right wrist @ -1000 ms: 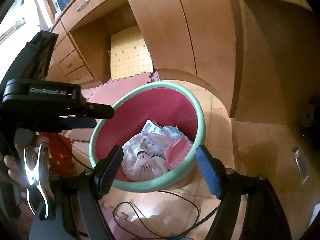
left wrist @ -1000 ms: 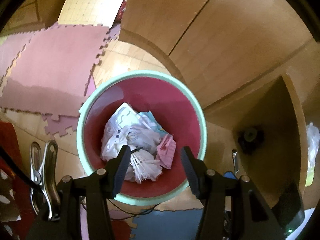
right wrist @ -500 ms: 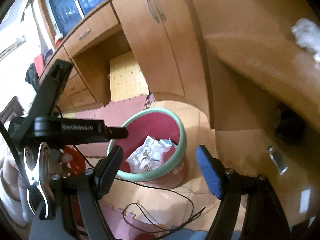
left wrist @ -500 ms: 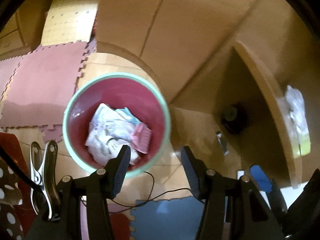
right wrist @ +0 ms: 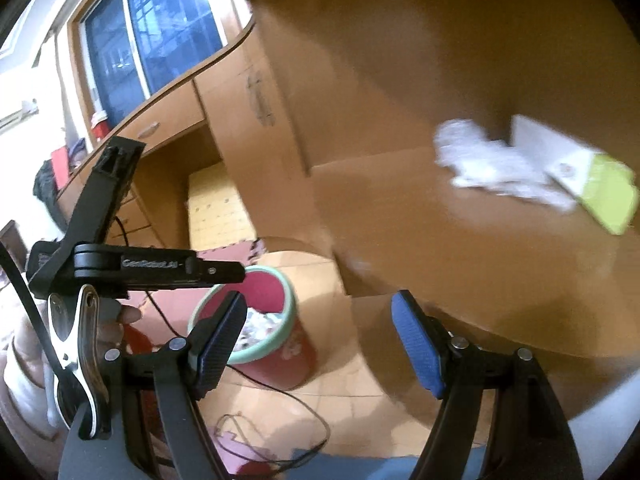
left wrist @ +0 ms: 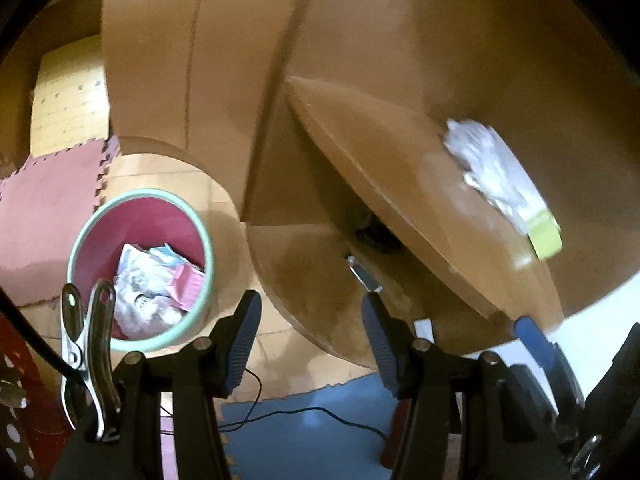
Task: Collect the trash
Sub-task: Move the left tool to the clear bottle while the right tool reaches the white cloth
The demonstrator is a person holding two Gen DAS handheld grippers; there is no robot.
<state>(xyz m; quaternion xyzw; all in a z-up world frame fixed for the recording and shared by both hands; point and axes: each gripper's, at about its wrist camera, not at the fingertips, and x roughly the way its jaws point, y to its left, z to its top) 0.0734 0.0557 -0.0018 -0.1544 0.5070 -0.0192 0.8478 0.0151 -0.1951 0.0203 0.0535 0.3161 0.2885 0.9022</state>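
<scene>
trash position: crumpled white paper (right wrist: 486, 162) lies on the wooden desk (right wrist: 460, 248), up and to the right of the right gripper (right wrist: 320, 340), well apart; in the left wrist view it sits far right of the left gripper (left wrist: 312, 340).
trash look: blurred white wad touching a white and lime-green box (right wrist: 580, 176).
bin: red bin with pale green rim (left wrist: 140, 264) on the floor, holding paper waste.
left gripper: jaws parted, nothing between them.
right gripper: jaws wide apart, empty.
hand pose: both grippers tilt downward, side by side.
</scene>
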